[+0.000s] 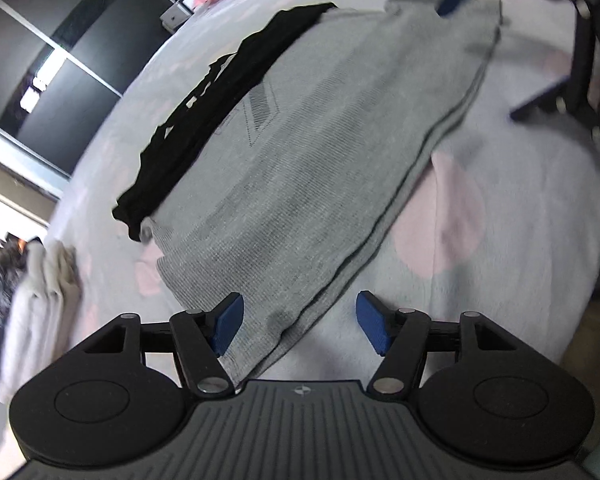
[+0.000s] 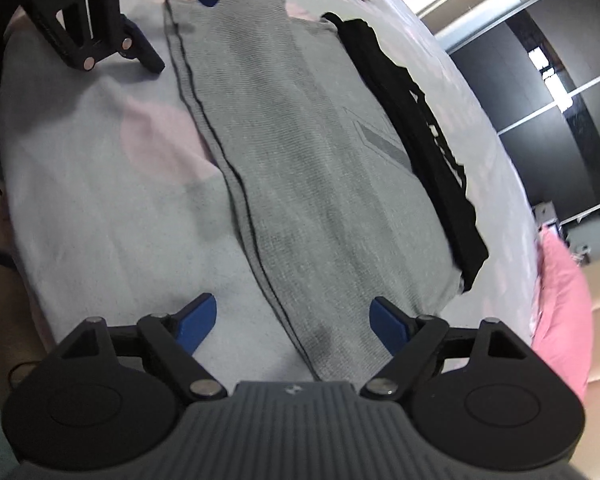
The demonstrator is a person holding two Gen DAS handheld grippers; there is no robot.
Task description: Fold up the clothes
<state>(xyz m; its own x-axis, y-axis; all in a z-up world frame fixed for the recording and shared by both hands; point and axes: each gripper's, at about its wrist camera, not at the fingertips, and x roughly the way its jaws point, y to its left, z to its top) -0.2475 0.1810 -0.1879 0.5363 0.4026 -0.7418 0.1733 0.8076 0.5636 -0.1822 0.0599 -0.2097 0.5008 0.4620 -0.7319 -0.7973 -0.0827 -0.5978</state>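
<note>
Nearest us, our left gripper [image 1: 300, 322] and right gripper [image 2: 292, 322] hang spread and empty over opposite ends of the grey garment [image 1: 312, 152], folded into a long strip on the bed [image 1: 520, 200]. It looks soft, light and limp, so we'd pinch both layers at its end corners. Beyond lies black clothing [image 1: 216, 104].

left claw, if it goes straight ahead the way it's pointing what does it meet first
Probably the grey garment: the open left claw points at its near corner, lying on the bed cover. Depth is unclear.
</note>
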